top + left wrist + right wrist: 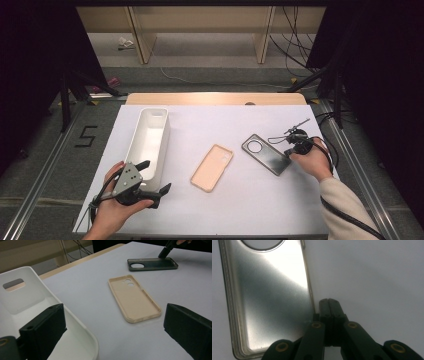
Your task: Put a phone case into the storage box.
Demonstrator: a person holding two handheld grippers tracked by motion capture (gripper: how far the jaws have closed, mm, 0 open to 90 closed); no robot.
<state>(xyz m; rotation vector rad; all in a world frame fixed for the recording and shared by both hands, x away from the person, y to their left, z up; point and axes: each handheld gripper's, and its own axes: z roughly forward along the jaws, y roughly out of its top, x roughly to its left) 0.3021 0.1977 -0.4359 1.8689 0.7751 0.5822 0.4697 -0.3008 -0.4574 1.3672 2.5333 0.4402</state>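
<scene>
High view first: nearest me, at the bottom left, my left hand [117, 205] holds the left claw [156, 176], its jaws spread wide and released, grasping nothing. One jaw hangs over the near end of a long white bin [149, 142], the other sits outside its rim, above the white table cover [210, 210].

Left gripper view, looking out between those parted jaws: the bin's rounded corner [85, 335] lies close on one side, and a beige phone case [133, 298] lies open side up on the bare cover just beyond.

Farther across the table, to my right, my right hand [316, 160] brings the right claw [289, 151] down at the near edge of a dark grey phone case [266, 154], which lies flat, well apart from the beige one.

Right gripper view: my two jaws are clenched tight together, nothing between them, the tips [329, 300] resting just beside the long rim of the dark case [267, 297]; whether they touch it I cannot tell.
</scene>
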